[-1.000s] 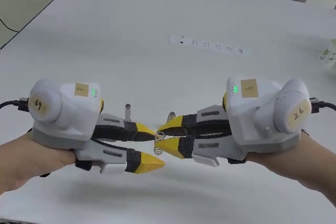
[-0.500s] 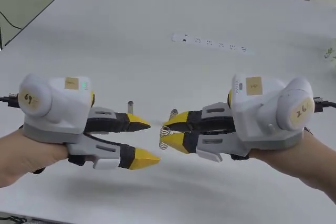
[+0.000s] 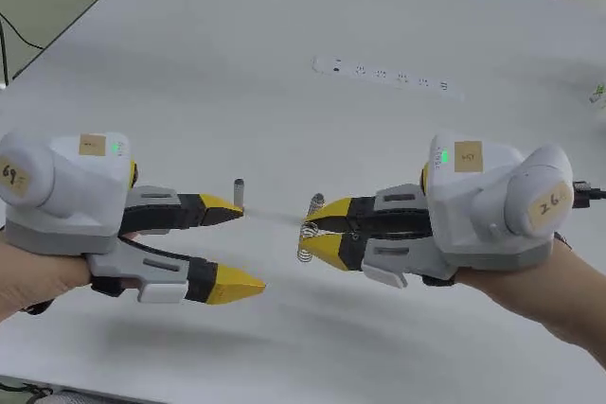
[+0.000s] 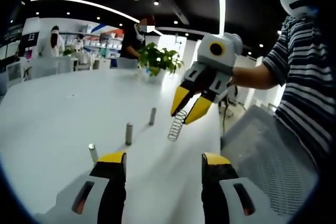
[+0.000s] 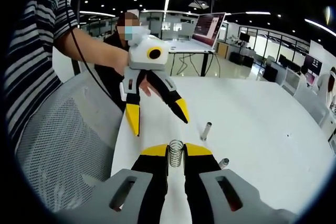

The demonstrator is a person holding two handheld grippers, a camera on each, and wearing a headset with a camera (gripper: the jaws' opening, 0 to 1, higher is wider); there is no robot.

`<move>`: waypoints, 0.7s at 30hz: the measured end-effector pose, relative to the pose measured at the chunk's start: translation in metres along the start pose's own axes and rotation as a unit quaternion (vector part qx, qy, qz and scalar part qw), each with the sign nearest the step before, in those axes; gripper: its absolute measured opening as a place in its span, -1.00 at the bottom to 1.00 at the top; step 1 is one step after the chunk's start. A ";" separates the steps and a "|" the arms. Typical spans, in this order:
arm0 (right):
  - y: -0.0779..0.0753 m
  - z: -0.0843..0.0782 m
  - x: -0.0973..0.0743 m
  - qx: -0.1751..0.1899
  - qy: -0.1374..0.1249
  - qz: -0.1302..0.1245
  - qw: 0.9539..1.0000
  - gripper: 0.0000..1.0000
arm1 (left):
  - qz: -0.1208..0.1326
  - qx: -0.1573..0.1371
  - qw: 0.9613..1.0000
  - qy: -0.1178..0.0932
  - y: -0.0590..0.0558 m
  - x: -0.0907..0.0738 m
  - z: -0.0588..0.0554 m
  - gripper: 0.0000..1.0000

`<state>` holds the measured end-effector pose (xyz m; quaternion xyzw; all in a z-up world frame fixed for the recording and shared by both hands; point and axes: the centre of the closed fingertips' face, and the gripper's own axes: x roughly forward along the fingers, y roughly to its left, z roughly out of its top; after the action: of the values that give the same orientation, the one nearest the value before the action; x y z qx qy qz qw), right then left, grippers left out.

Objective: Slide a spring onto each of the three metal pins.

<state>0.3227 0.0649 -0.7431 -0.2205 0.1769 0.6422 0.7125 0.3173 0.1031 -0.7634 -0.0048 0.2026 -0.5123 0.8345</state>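
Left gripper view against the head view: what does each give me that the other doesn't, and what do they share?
Left gripper view: all three pins in a row, bare, with a plant behind. Head view: the power strip, with two pins in sight. Shared: right gripper shut on the spring, left gripper open, spring on no pin yet.
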 end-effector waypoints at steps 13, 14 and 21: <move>-0.004 -0.011 0.000 0.007 0.003 -0.012 1.000 -0.84 | 0.029 -0.006 1.000 -0.003 0.009 -0.013 -0.004 0.65; -0.005 -0.012 0.000 0.011 0.002 -0.013 1.000 -0.84 | 0.032 -0.008 0.999 -0.003 0.010 -0.014 -0.005 0.69; -0.008 -0.017 0.003 0.011 0.007 -0.018 1.000 -0.84 | 0.054 -0.016 0.998 -0.012 0.018 -0.024 -0.007 0.96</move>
<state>0.3316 0.0575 -0.7580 -0.2204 0.1853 0.6259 0.7248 0.3209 0.1337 -0.7657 -0.0136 0.2006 -0.4634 0.8630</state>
